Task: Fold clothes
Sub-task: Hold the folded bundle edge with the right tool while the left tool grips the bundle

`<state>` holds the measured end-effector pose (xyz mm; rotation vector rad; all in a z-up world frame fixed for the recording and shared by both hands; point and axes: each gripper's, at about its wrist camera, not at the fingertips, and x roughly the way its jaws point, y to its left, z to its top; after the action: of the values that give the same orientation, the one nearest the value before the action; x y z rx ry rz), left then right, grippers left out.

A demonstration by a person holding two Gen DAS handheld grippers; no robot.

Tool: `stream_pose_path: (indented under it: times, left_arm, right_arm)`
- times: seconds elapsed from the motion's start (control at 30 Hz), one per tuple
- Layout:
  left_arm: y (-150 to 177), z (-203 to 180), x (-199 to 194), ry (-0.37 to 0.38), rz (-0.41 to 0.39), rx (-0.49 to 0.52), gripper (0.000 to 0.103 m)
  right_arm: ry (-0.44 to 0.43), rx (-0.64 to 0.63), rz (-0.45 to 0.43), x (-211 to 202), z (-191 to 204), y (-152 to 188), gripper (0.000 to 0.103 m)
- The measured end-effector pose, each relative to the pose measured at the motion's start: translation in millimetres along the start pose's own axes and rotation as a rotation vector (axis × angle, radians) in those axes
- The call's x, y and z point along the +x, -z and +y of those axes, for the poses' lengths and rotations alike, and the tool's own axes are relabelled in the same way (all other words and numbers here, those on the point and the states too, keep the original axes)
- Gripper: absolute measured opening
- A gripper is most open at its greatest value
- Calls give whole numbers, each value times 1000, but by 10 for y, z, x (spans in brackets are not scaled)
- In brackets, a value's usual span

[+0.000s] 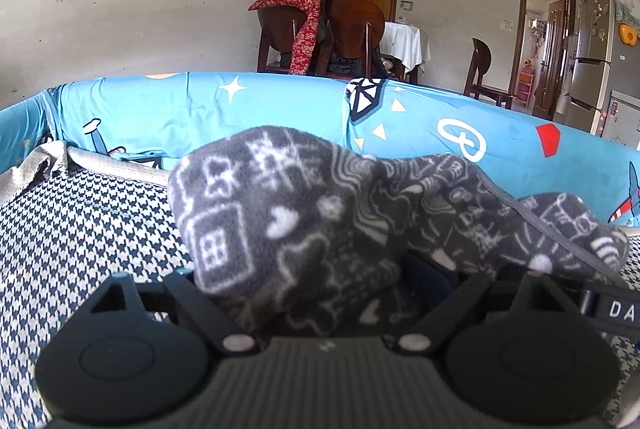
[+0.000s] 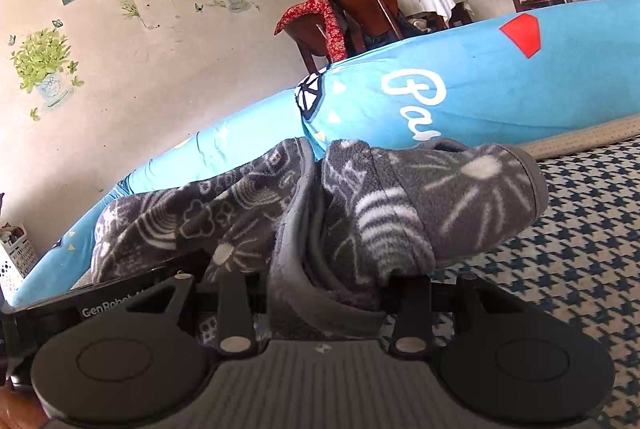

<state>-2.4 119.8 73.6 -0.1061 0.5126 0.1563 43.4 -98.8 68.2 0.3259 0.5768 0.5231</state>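
1. While we held the fleece over the houndstooth cover, our left tool stood wide, its tips buried in cloth; grip unclear.
2. Our right tool stood narrower, clamped on a bunched fleece fold.
3. A blue cushion lay behind.

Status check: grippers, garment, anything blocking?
Both grippers, left gripper and right gripper, bunched in grey patterned fleece garment, fingertips hidden. Garment lifted over houndstooth cover. Blue cushion behind, nothing blocking.
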Motion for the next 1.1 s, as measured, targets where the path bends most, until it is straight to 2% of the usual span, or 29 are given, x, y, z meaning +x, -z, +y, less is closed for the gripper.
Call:
stream_pose_path:
  times: [0.6,1.1]
  left_arm:
    - [-96,527,195,-126,-9,-69,90]
    - [-114,857,507,-208,11,-144,90]
  right_arm:
    - [-91,-32,32,569,413,27,41]
    - [-130,-87,55,1069,687,33,41]
